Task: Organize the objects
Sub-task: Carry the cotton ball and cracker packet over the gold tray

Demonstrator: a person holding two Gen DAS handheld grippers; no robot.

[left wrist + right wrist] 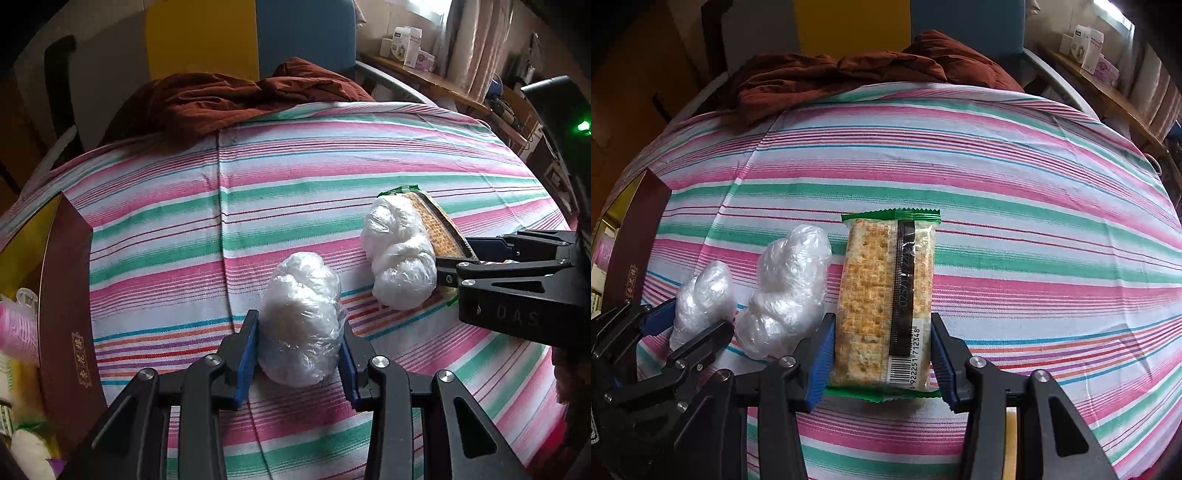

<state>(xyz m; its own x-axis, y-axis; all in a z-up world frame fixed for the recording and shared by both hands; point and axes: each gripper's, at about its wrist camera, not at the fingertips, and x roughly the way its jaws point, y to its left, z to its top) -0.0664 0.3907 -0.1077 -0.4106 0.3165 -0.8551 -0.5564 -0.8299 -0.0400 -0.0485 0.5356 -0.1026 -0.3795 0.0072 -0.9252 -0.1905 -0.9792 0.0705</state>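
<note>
Centrally, left gripper [299, 350] pads press a crinkled plastic-wrapped white bundle [301, 317] on the striped sheet [332, 158]; right gripper [882, 354] clamps a flat cracker packet [884, 302], second bundle [786, 288] at nine o'clock.

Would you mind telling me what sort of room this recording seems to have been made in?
Most likely a bedroom at home: the work surface is a bed under a striped sheet, a rumpled brown blanket lies at its far end, and curtains hang by a window above a cluttered wooden shelf.
</note>
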